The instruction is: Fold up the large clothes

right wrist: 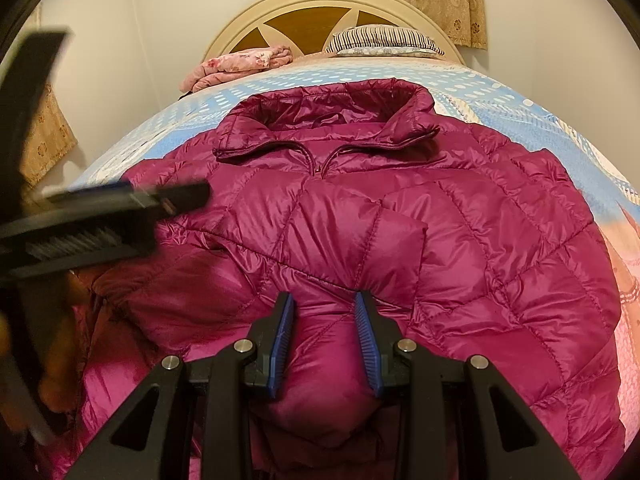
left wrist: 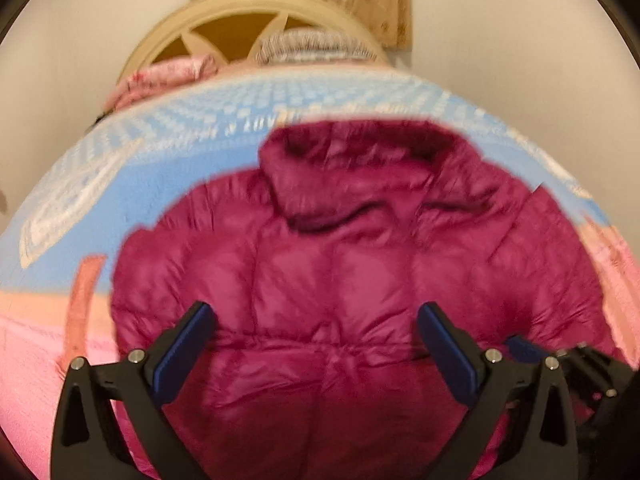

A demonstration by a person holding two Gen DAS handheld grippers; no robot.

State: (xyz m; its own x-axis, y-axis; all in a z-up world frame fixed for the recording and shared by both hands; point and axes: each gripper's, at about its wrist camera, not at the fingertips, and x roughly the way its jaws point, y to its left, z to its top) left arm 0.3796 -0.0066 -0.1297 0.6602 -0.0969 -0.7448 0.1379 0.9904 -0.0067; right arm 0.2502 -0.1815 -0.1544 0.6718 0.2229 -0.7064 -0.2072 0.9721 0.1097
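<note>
Gripping a puffy fold of the magenta quilted jacket [right wrist: 400,216], my right gripper [right wrist: 325,340] has its jaws narrowed around a bulge of fabric at the hem end, nearest the foot edge of the bed [right wrist: 500,88]. The blue pads [right wrist: 280,344] press in on both sides of that bulge. My left gripper [left wrist: 316,344] hangs over the jacket with its jaws wide and nothing between them; the left wrist view is blurred, so finer contact there I cannot tell.

Jacket lies across the middle of the bed, collar [right wrist: 328,120] toward the headboard [right wrist: 320,4], front up, zip partly done up. One sleeve looks already laid in over the chest. A striped pillow [right wrist: 384,40] and a pink bundle [right wrist: 240,64] sit at the head edge, well apart from the jacket.

My read: hem-to-collar fold in hand. To do it well:
- take a matching hold with the left near the other hem corner, level with the right;
- pinch through both layers, since the slick shell will likely slip;
- lift low and carry both sides evenly toward the collar;
- press air out after landing, or the down will probably spring back.
</note>
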